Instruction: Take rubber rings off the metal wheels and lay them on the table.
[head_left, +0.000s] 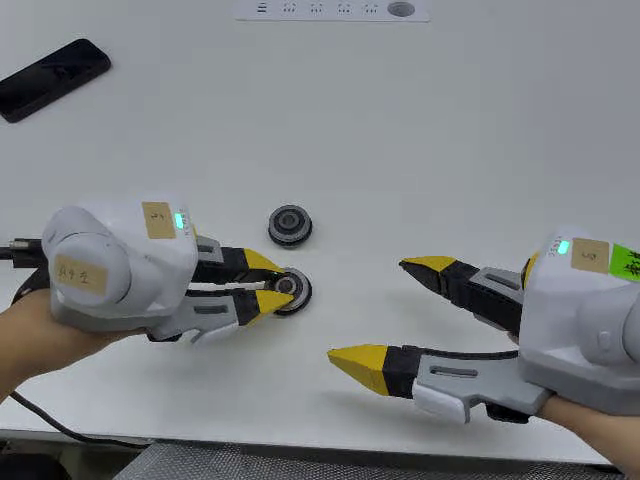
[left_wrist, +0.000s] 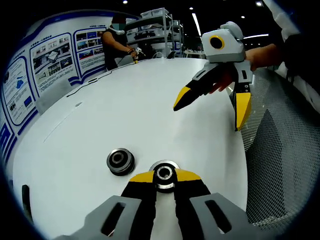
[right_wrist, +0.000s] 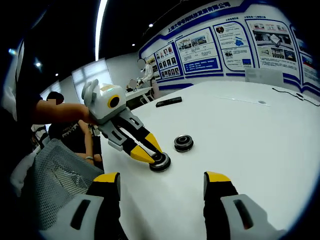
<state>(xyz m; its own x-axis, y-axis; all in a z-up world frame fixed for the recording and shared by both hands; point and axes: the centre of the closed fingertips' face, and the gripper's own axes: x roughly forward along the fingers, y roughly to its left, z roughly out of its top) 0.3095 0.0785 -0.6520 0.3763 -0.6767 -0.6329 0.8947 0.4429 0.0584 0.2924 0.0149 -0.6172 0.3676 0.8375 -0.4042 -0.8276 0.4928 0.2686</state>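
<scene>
In the head view, the left gripper (head_left: 275, 285) is clamped on a wheel (head_left: 292, 290) that lies on the white tabletop (head_left: 450, 150), not far from the front edge. A second wheel (head_left: 290, 224) lies just behind it, apart from it. The right gripper (head_left: 370, 310) hovers to the right, jaws wide apart. Bare surface runs back to a phone (head_left: 52, 77) at the far left and a power strip (head_left: 335, 9) at the far edge.

In the left gripper view, the yellow tips pinch the wheel (left_wrist: 165, 175) from both sides. The second wheel (left_wrist: 120, 161) sits free to the left.

In the right gripper view, its own jaws stand spread over bare tabletop. Ahead, the left gripper (right_wrist: 154, 154) holds the wheel (right_wrist: 161, 162), with the second wheel (right_wrist: 183, 142) beyond and the table's edge close on the left.
</scene>
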